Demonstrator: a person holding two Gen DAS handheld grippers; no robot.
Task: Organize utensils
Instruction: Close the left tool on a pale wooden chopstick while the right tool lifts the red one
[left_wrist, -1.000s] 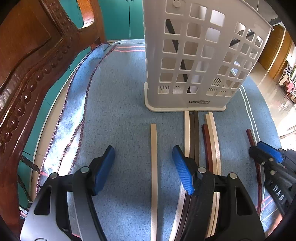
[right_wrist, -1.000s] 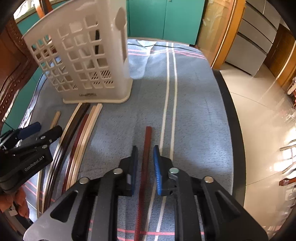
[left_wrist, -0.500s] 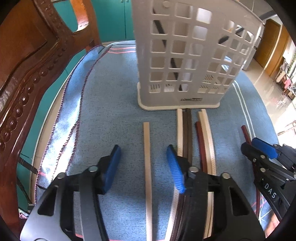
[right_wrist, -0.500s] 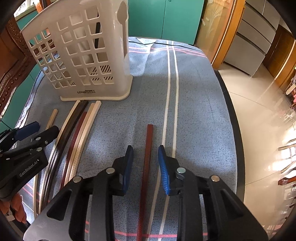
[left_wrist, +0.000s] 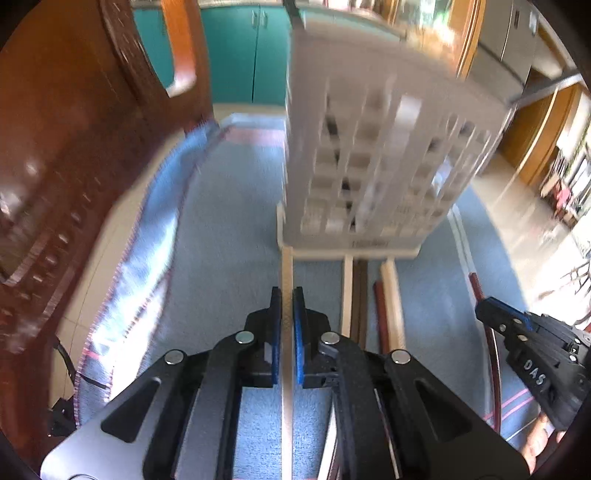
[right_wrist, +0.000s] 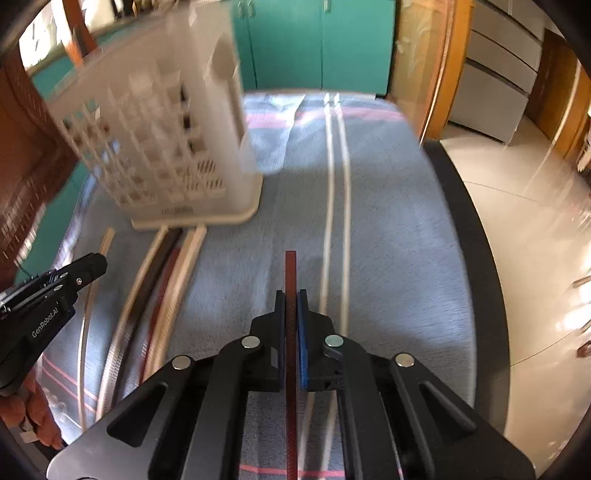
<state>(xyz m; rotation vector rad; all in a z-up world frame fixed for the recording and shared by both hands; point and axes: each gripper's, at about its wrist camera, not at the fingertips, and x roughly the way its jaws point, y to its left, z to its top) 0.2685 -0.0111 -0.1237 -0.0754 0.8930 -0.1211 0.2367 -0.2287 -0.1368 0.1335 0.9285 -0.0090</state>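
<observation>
My left gripper (left_wrist: 287, 295) is shut on a pale wooden chopstick (left_wrist: 287, 264), whose tip points at the base of the white latticed utensil basket (left_wrist: 369, 166). My right gripper (right_wrist: 291, 299) is shut on a dark red chopstick (right_wrist: 290, 269) that sticks out ahead over the blue cloth. The basket (right_wrist: 166, 147) stands upright at the far left in the right wrist view. Several more chopsticks (left_wrist: 369, 295), pale, dark brown and red, lie side by side in front of the basket, between the two grippers. Each gripper shows at the edge of the other's view, both blurred.
A blue striped cloth (right_wrist: 388, 221) covers the table, whose dark edge (right_wrist: 484, 266) runs down the right with tiled floor beyond. A carved wooden chair (left_wrist: 74, 184) rises close on the left. Teal cabinets (right_wrist: 314, 44) stand behind.
Both grippers have closed, the left on the pale chopstick and the right on the red one. The left hand has risen a little and tipped toward the basket.
</observation>
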